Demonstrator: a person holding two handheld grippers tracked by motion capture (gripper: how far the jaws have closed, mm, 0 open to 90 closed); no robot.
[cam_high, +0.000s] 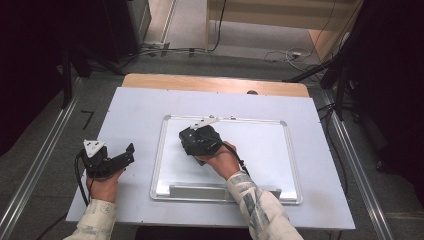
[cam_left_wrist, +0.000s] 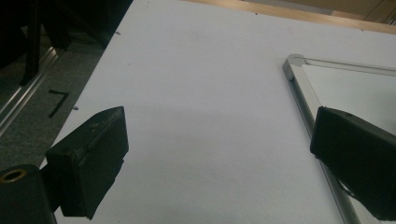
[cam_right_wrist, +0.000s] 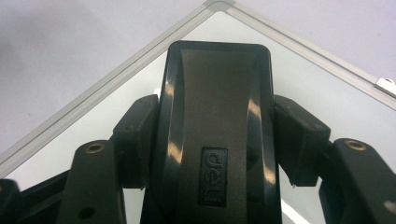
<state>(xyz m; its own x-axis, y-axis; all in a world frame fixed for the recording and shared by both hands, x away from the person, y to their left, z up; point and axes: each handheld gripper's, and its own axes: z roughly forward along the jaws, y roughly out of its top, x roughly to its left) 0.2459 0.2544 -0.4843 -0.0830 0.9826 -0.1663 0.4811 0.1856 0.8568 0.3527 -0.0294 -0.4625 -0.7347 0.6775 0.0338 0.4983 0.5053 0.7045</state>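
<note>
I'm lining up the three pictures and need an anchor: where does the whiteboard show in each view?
High view: the whiteboard lies mid-table, under the right gripper.
Left gripper view: its silver-framed corner sits at the right edge, beyond the right-hand jaw.
Right gripper view: its surface spreads behind the black eraser clamped in the jaws.
Shared landmark: the board's rounded silver frame corner.

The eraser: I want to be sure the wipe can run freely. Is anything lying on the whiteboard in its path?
Nothing visible does. The right gripper clamps the eraser near the whiteboard corner; the board's surface looks bare.
</note>
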